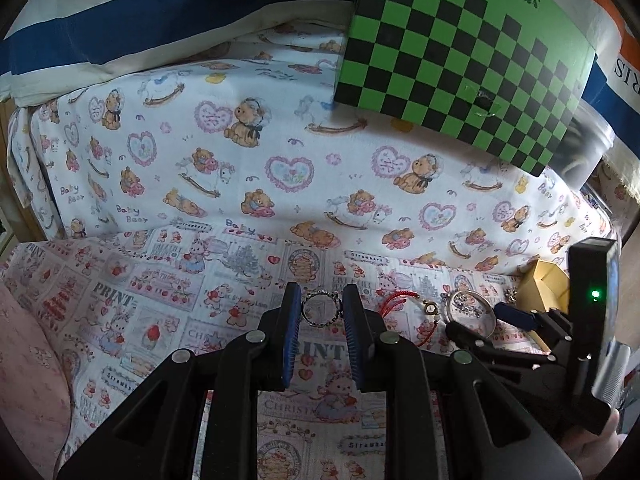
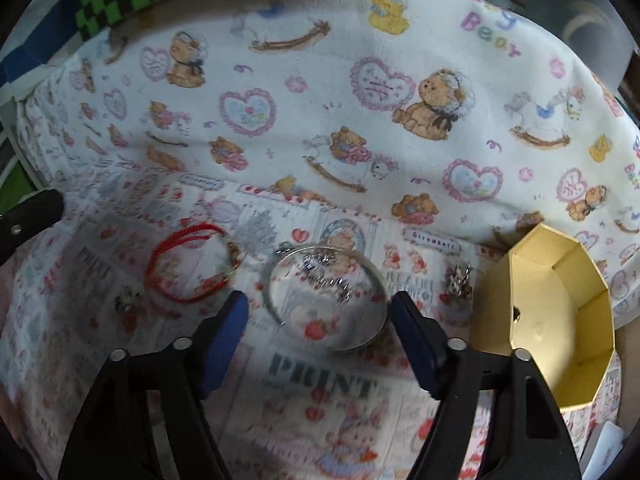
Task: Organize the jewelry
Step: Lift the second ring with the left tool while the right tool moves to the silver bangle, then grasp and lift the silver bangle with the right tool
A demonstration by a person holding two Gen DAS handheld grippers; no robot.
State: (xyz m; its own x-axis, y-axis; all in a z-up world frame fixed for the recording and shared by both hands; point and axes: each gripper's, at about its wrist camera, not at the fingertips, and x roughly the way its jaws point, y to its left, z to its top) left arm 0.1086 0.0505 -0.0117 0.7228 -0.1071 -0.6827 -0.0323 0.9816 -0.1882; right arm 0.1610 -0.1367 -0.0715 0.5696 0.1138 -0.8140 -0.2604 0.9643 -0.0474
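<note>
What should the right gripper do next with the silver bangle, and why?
Probably lower the right gripper a little further and close on the silver bangle. Its jaws stand open on either side of the bangle, which lies flat on the printed cloth, not yet gripped. The open gold box waits beside it, while the left gripper already holds a small ring.

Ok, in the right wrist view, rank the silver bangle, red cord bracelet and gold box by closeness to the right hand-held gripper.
1. Silver bangle: just ahead of the right hand-held gripper, partly between its open fingers.
2. Red cord bracelet: ahead, to the left.
3. Gold box: off to the right, open. It and the bracelet are close to call.
</note>
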